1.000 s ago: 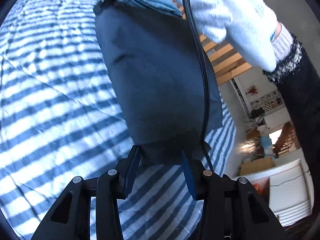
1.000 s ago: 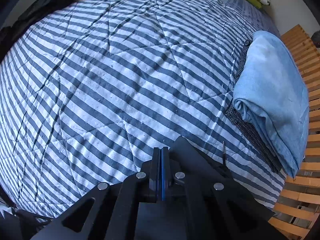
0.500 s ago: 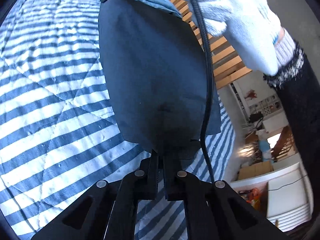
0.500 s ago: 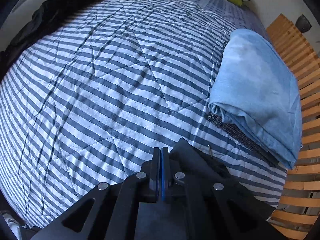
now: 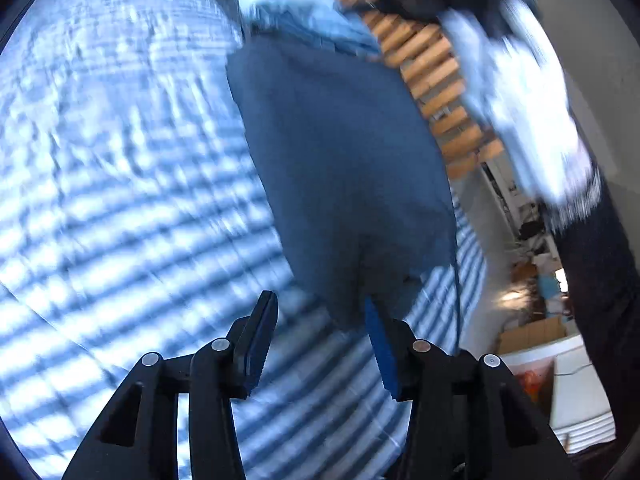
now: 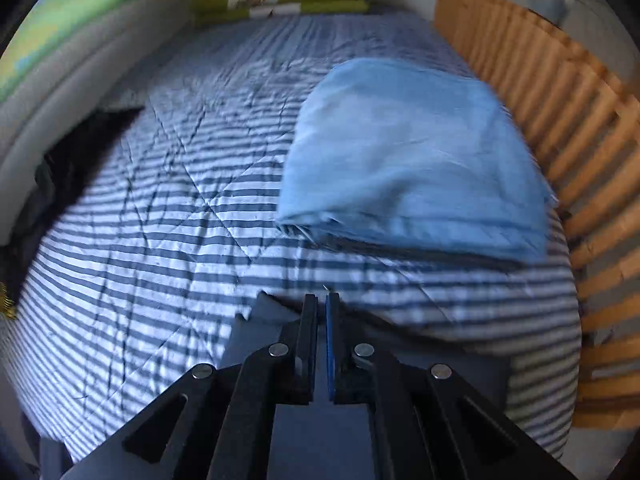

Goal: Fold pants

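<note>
From my left wrist view, the dark blue pants point(image 5: 340, 168) hang folded in the middle of the frame, running from about twelve o'clock down to six, over the striped bed point(image 5: 120, 200). My left claw point(image 5: 320, 344) was clamped on their lower edge half a second ago; now its jaws are opening, standing roughly half apart, and the hem sits against the inside of the right-hand pad at five o'clock without being pinched, so I judge I have just let that edge go. At one to two o'clock a white-gloved hand point(image 5: 516, 104), blurred by motion, carries my other tool, with wooden slats point(image 5: 436, 64) behind it. In my right wrist view, my right claw point(image 6: 321, 320) at six o'clock is all but closed, a thin slit between the pads, and dark cloth lies bunched around and under its fingers; it seems to be what holds the pants up, though the frame does not show the pinch clearly. Compared with a second ago this view has swung up and rolled, so a folded light blue garment point(image 6: 408, 160) on the bed now sits at one o'clock. That suggests I am carrying the folded pants toward that stack.
</note>
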Tool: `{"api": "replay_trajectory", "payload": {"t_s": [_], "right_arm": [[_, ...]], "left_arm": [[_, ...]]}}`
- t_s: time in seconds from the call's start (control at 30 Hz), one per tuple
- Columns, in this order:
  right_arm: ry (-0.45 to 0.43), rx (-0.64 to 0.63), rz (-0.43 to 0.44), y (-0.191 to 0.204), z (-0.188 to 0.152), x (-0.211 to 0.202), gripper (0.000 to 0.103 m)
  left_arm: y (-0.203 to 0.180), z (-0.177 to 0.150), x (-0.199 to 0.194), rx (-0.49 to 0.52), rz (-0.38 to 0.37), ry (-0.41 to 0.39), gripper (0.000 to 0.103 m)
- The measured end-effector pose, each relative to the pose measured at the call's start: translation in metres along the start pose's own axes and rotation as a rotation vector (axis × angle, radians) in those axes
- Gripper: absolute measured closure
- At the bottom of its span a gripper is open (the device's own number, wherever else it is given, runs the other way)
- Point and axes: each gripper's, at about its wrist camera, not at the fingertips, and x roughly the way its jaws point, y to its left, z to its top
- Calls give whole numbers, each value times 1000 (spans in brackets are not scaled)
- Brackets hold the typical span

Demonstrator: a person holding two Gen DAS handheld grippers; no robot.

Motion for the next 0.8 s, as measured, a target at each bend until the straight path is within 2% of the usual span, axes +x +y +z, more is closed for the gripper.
{"api": "replay_trajectory", "payload": {"t_s": [0.07, 0.17, 0.23, 0.3, 0.33, 0.4, 0.43, 0.5, 0.53, 0.6, 0.63, 0.7, 0.73, 0.8], "right_arm": [[-6, 63, 71, -26, -26, -20, 99], [32, 99, 49, -57, -73, -35, 98], [87, 81, 78, -65, -102, -33, 98], [131, 29, 24, -62, -128, -26, 98], [165, -3, 18, -63, -142, -21, 98], [204, -13, -2, -69, -154, -10, 98], [214, -8, -39, -80, -157, -3, 102], [244, 67, -36, -100, -157, 11, 103], [255, 111, -17, -107, -157, 15, 103], [217, 111, -1, -107, -156, 3, 101], [168, 97, 30, -105, -156, -10, 98], [92, 109, 92, -109, -159, -31, 88], [47, 133, 106, -113, -157, -39, 83], [-8, 181, 110, -123, -147, -44, 82]], "left_arm": [[2, 15, -7, 38, 44, -24, 54], [14, 49, -2, 27, 56, -15, 52], [17, 74, 7, 30, 61, -17, 52], [10, 91, 17, 72, 76, -25, 52], [1, 98, 27, 125, 67, -12, 52], [-5, 110, 53, 177, 108, 35, 52], [-4, 116, 68, 158, 140, 59, 52], [1, 118, 86, 151, 161, 99, 53], [0, 117, 86, 155, 170, 92, 53], [-4, 116, 73, 144, 142, 67, 52], [-8, 116, 61, 154, 111, 46, 51], [-13, 123, 45, 177, 113, -10, 40], [-13, 129, 39, 172, 112, -39, 39], [-7, 143, 35, 133, 102, -61, 38]]}}
